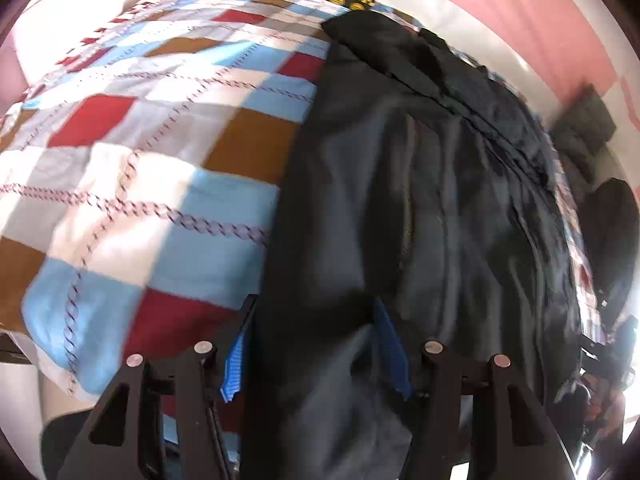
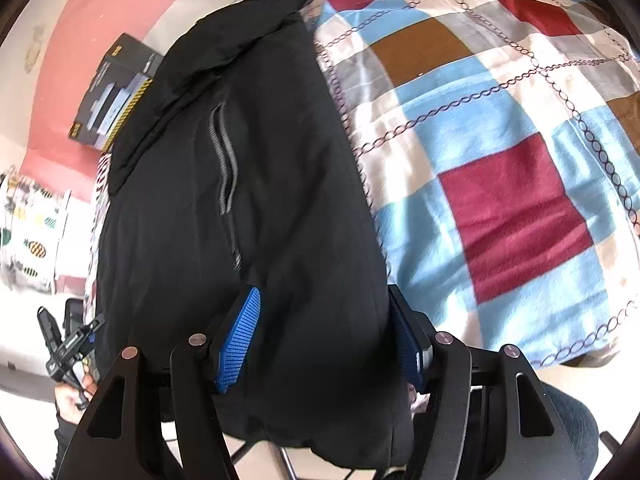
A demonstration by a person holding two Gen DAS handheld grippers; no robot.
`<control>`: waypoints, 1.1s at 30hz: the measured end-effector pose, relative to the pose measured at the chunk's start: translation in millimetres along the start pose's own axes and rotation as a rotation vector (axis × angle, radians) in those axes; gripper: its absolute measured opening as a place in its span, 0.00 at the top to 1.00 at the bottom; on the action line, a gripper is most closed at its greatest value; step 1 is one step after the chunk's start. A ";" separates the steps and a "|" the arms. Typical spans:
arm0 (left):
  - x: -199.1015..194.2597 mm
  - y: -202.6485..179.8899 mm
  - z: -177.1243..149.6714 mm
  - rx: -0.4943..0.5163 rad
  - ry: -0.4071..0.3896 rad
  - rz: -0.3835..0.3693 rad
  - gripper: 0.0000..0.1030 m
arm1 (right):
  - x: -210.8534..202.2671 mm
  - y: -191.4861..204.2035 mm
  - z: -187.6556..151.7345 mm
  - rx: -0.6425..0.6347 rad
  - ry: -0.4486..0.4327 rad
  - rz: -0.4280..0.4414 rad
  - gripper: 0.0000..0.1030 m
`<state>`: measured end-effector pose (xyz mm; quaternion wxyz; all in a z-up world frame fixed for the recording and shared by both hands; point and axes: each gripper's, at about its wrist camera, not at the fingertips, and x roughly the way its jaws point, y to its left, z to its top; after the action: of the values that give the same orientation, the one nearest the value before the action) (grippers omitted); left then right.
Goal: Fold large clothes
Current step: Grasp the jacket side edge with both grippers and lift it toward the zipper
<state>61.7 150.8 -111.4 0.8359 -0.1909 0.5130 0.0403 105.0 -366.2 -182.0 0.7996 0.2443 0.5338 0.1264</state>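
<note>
A black jacket (image 1: 420,184) lies lengthwise on a patchwork quilt (image 1: 160,160), its collar at the far end. My left gripper (image 1: 316,362) hangs over the jacket's near left edge. Its blue pads (image 1: 236,368) stand apart with loose fabric between them, so it is open. In the right wrist view the same jacket (image 2: 240,200) shows a grey pocket zip (image 2: 224,160). My right gripper (image 2: 324,342) straddles the near right edge. One of its pads (image 2: 240,340) rests bare on top of the cloth, the other sits at the jacket's side, and the gripper is open.
The quilt (image 2: 500,160) covers a bed to the jacket's side. A black box with a yellow stripe (image 2: 116,96) lies past the collar by a pink wall. A dark folded item (image 1: 584,120) sits at the far right. A hand (image 2: 76,396) holds a black tool at the lower left.
</note>
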 end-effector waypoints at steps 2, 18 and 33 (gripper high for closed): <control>-3.2 -0.9 -8.9 0.013 -0.001 -0.007 0.42 | -2.4 -3.5 -4.5 0.020 0.013 0.036 0.39; 0.6 -4.8 -14.5 0.003 0.025 -0.067 0.44 | 9.1 -6.2 -2.2 0.059 0.047 0.118 0.38; -27.0 -11.7 -20.5 0.026 0.031 -0.113 0.84 | -21.3 15.7 -10.6 0.016 0.026 0.205 0.75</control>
<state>34.8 136.1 -92.8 0.8313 -0.2093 0.5147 -0.0168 87.7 -360.0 -160.2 0.7735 0.3022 0.5173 0.2066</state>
